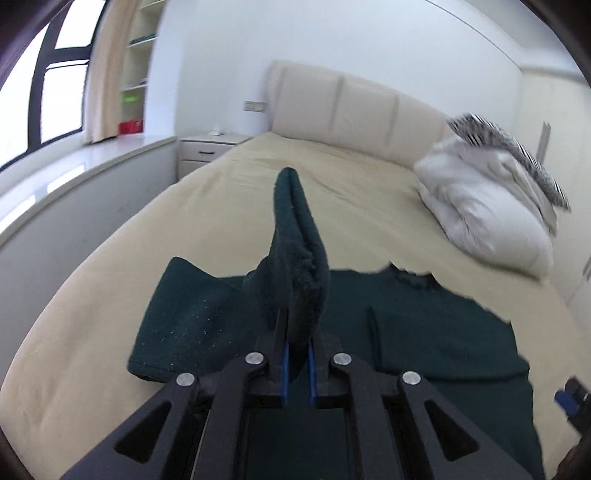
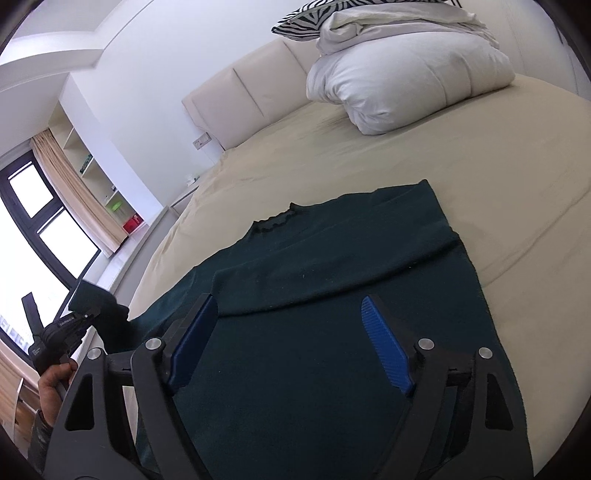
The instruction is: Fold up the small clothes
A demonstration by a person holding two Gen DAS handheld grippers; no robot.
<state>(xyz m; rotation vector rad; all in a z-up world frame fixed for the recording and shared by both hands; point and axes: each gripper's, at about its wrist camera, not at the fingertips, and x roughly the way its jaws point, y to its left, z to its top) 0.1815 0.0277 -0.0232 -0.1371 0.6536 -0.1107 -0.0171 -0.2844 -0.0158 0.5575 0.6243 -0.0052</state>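
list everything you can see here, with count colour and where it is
sweater: 1, dark green, flat on the bed, one sleeve lifted
bed: 1, beige sheet, cream headboard
duvet: 1, white, bundled near the headboard
zebra cushion: 1, black and white, by the duvet
nightstand: 1, white, beside the bed
shelves: 1 unit, cream, by the window
left claw: black with blue pads, shut on the sleeve
right claw: black with blue pads, open above the sweater

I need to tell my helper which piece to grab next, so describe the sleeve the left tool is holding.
On the cream bed lies a dark green sweater, spread flat. Its sleeve on the window side is the only part lifted off the sheet, standing up pinched in the left tool.
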